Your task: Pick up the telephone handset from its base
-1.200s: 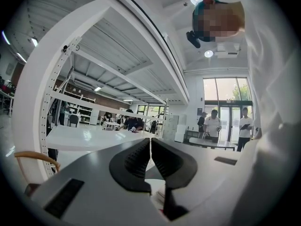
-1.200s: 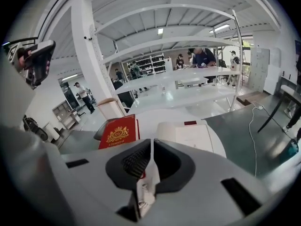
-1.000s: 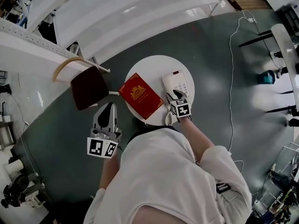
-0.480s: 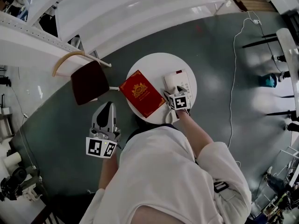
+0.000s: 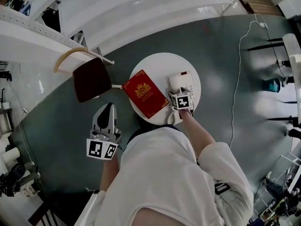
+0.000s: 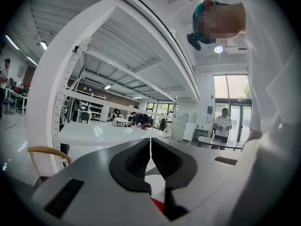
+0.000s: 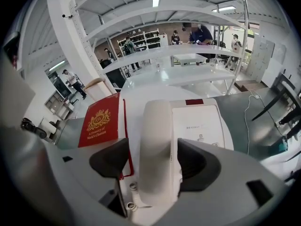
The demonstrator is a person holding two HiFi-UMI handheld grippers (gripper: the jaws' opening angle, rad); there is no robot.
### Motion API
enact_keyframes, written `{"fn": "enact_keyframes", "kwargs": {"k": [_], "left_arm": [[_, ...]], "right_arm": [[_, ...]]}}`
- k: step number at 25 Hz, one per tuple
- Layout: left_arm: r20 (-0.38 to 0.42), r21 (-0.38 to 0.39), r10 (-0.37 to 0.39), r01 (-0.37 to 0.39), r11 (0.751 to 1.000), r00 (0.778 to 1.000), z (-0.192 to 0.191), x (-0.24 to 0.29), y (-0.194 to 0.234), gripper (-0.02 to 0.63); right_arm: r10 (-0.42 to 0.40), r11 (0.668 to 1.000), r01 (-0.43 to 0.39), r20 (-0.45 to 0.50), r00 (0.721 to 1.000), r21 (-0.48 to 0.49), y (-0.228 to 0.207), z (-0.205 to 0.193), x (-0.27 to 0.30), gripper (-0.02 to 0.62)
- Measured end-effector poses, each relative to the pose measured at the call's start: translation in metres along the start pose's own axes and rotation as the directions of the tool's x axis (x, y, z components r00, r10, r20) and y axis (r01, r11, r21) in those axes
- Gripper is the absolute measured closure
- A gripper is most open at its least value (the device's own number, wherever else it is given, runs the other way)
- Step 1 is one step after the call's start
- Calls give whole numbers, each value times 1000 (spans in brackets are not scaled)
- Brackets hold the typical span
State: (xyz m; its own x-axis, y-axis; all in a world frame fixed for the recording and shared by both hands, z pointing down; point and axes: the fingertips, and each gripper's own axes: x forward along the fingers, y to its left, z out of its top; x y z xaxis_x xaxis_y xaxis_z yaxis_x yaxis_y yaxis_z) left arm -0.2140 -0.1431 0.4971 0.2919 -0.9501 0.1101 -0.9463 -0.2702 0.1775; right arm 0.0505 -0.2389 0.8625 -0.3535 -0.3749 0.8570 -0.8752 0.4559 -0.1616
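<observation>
White handset point(image 7: 157, 135) sits on its base point(image 7: 202, 121) between my right gripper's point(image 7: 154, 166) spread jaws, just closing in, not yet pinching; next: squeeze, then lift. Left gripper point(image 6: 150, 147) pressed together, empty

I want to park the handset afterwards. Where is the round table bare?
Bare: the far rim of the table, beyond the red book and telephone. Crowded: the narrow strip between them and the near edge with the cord.
</observation>
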Motion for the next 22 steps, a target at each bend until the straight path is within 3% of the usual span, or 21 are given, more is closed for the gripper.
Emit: {"fn": "enact_keyframes", "kwargs": {"k": [17,22], "left_arm": [[3,9,54,-54,999,999,7,-14,11,581],[0,11,69,-69,998,998,5,-21,13,581]], "right_arm": [[-25,1000,25,-25,999,2,-5,-1,6,317],[-29,1000,29,-35,999,6,-6,-1,9,370]]}}
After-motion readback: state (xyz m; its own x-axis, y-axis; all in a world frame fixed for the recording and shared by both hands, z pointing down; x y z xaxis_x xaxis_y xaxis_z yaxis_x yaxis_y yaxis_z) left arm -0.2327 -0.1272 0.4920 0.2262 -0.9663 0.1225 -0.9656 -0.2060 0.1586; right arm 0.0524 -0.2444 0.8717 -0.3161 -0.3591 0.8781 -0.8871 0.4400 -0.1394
